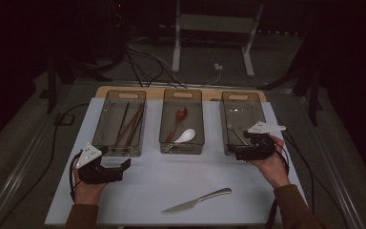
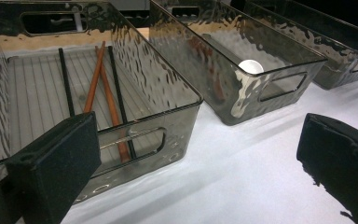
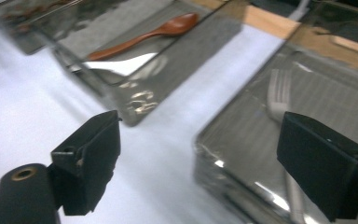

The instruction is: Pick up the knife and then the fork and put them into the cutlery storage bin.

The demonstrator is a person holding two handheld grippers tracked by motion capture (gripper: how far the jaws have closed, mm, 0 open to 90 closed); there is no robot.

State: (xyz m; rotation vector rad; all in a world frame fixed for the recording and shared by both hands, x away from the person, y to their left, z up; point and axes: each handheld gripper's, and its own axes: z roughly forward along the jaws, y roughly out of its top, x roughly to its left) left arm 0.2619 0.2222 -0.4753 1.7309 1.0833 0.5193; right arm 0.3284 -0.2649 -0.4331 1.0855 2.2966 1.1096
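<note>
A silver metal table knife point(image 1: 198, 200) lies nearest on the white table sheet point(image 1: 152, 183), towards the right of the middle, its blade pointing near-left and nothing touching it. Beyond it to the left, the left gripper point(image 1: 124, 164) rests low over the sheet just in front of the left clear smoky plastic bin point(image 2: 168, 135), its black jaws spread wide with nothing between them. On the right, the right gripper point(image 1: 238, 151) sits at the near end of the right clear plastic bin point(image 1: 225, 129), jaws likewise parted and gripping nothing; in the right gripper view point(image 3: 200, 163) a silver metal fork point(image 3: 279, 100) lies on that bin's ribbed floor, just beyond the right-hand jaw and free of both pads. The middle clear plastic bin point(image 1: 164, 129) holds a white ceramic soup spoon point(image 1: 185, 137) near its front and a brown wooden spoon point(image 1: 177, 121) behind it. The left bin holds brown wooden chopsticks point(image 2: 103, 93) and black chopsticks point(image 2: 65, 79) laid lengthwise. Farther off, past the table's far edge, white metal stand legs point(image 1: 176, 47) and dark cables point(image 1: 143, 62) sit on the grey floor
</note>
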